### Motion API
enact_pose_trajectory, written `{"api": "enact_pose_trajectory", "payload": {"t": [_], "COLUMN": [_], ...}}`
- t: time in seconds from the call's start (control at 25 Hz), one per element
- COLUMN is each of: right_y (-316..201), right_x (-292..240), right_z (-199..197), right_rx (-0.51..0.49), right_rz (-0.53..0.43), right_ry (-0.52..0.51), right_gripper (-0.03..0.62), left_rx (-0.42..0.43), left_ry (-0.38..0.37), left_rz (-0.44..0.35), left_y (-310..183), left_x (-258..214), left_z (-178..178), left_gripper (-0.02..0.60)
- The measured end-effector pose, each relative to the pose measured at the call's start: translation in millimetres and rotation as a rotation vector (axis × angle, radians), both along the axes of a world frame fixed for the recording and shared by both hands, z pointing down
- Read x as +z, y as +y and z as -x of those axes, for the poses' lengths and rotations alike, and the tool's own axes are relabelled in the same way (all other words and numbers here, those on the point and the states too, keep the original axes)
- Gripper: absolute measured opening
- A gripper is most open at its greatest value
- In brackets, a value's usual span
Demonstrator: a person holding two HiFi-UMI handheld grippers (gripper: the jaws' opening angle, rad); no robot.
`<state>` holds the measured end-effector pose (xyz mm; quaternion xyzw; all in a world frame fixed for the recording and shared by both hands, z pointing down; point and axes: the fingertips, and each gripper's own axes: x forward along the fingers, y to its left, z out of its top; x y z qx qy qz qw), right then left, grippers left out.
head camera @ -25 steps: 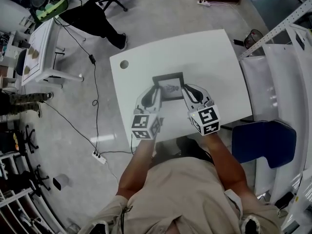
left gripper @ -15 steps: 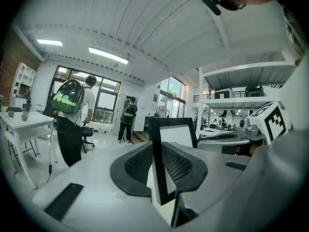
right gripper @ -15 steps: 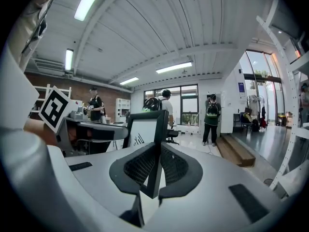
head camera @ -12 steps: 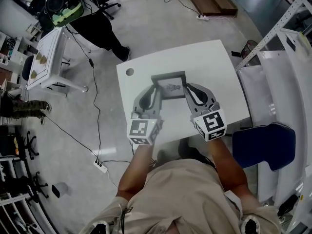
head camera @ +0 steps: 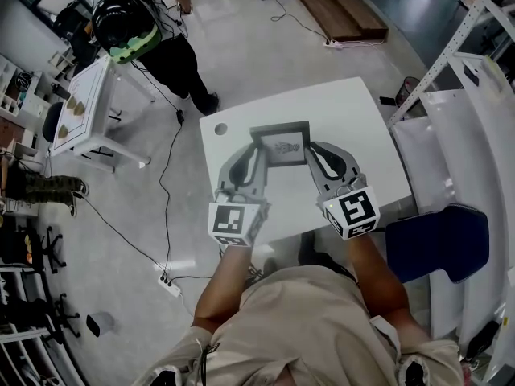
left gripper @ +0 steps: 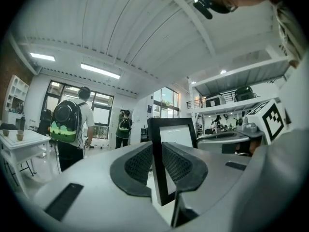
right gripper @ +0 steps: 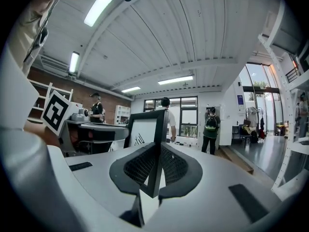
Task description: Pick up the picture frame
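A black picture frame point(head camera: 280, 144) with a small drawing on white paper hangs in the air above the white table point(head camera: 366, 119), held between both grippers. My left gripper point(head camera: 256, 149) is shut on the frame's left edge point(left gripper: 157, 168); its dark ribbed pads point(left gripper: 139, 164) press on both faces. My right gripper point(head camera: 310, 148) is shut on the frame's right edge point(right gripper: 157, 149) in the same way. Both grippers point level, away from the person, and the frame stands nearly upright between them.
A blue chair point(head camera: 438, 240) stands at the table's right. White shelving point(head camera: 475, 111) runs along the right side. A person with a green-and-black backpack point(head camera: 129, 22) stands beyond a small white table point(head camera: 84, 103) at the upper left. Cables and a power strip point(head camera: 165, 280) lie on the floor.
Both grippers have risen together with the frame, which now hangs higher above the table. The person with the backpack has come further into view at the upper left.
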<state>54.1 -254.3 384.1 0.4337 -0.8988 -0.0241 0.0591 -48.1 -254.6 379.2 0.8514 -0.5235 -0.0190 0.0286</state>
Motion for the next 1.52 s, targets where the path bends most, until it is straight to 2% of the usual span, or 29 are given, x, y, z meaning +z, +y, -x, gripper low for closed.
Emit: {"api": "enact_pose_trajectory", "payload": {"t": [0.84,1.52], "right_y": [18.4,21.8], "right_x": [-31.1,-34.2], "right_z": [3.2,5.5], "right_rx": [0.035,0.045], "right_rz": [-0.059,-0.071], "right_ry": [0.004,0.035], "right_gripper": [0.046,0.043], "left_rx": [0.034,0.042], "left_ry": [-0.003,-0.005], "left_rz": [-0.069,-0.069], "left_y": [15.6,17.7], "left_x": [-30.1,-30.4], "left_z": [2.8,5.1], "left_gripper": [0.063,0.063]}}
